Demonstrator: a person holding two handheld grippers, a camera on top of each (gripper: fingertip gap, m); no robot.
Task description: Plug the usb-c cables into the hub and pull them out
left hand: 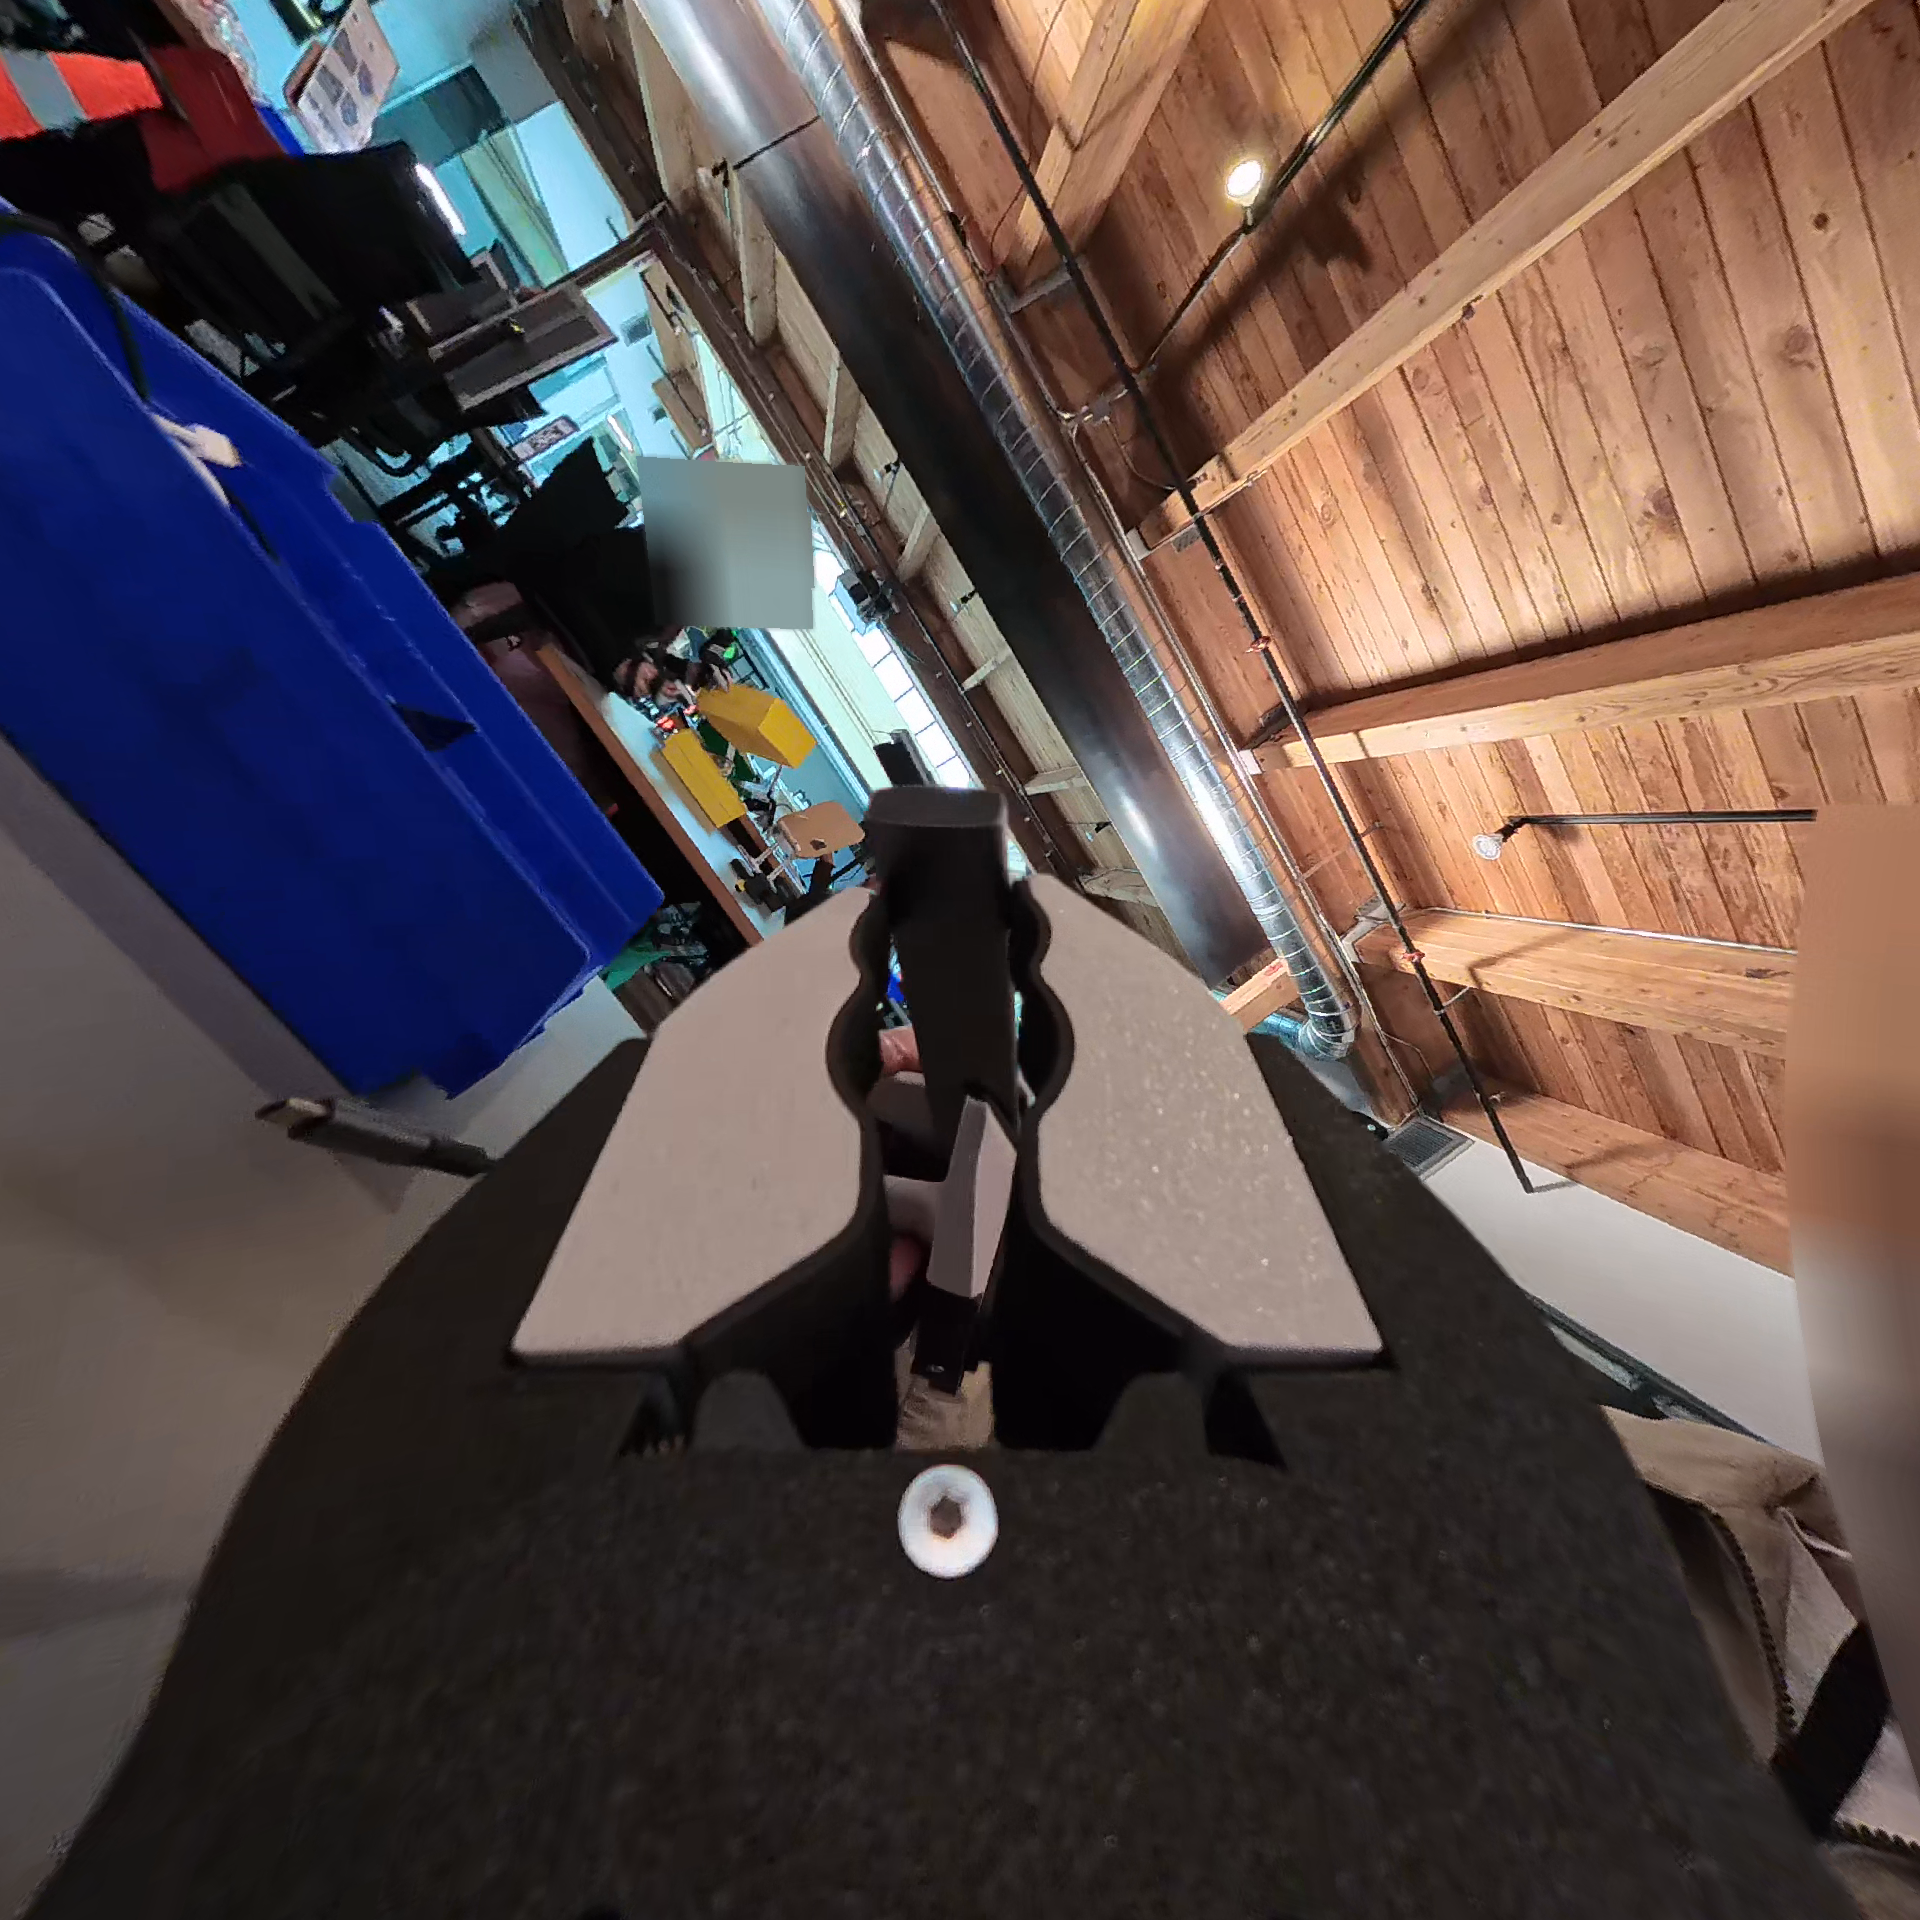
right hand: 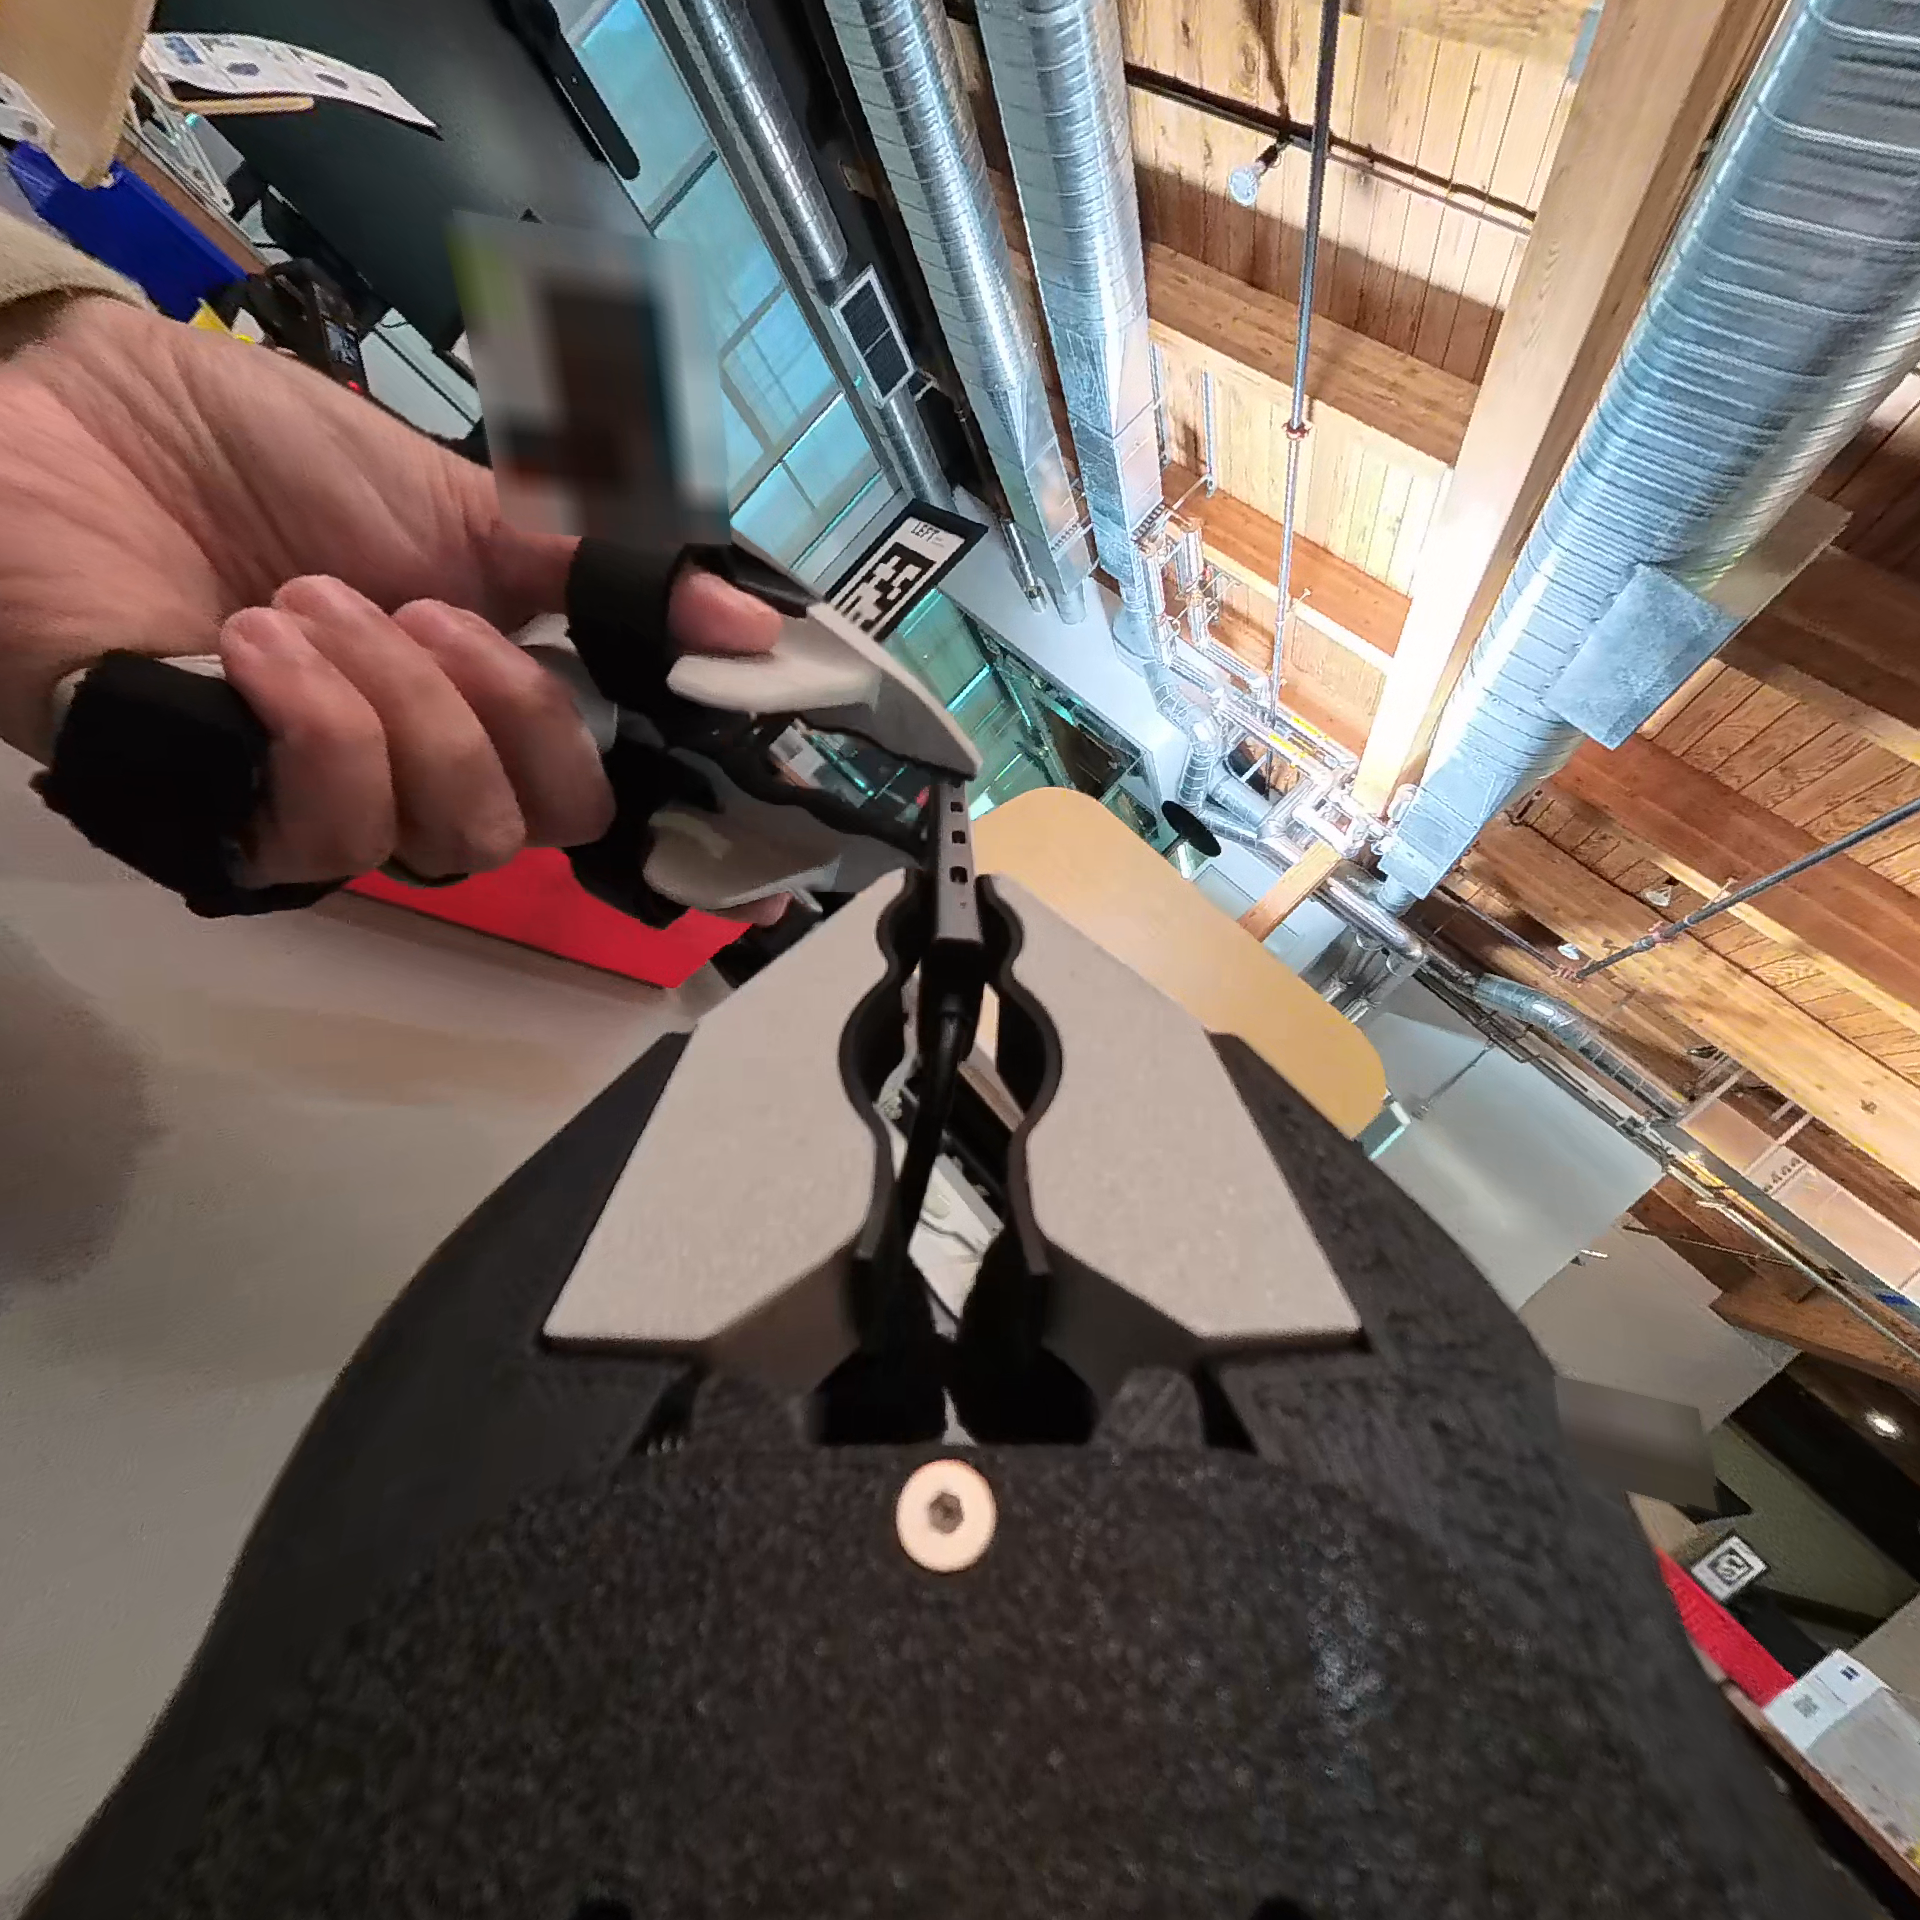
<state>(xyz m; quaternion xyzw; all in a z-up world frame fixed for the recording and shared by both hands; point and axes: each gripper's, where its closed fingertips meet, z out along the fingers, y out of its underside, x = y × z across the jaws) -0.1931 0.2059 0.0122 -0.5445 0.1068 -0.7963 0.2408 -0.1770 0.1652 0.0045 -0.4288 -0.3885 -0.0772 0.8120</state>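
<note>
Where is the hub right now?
In the left wrist view the hub is clamped upright in the left claw; the right wrist view shows it between both claws, with the right claw holding its lower end.

Printed matter, by carrier; wording is not reproduced.

- Square black-and-white coded marker [right hand: 906, 577] with one short word along its edge: mounted on the left hand-held gripper [right hand: 914, 821].
- Second coded marker [right hand: 1728, 1566]: lower right.
- White box [right hand: 1844, 1720] with a small printed label: lower right corner.
- Printed sheets [right hand: 286, 68]: upper left, too small to read.
- Left wrist view: no legible text.
</note>
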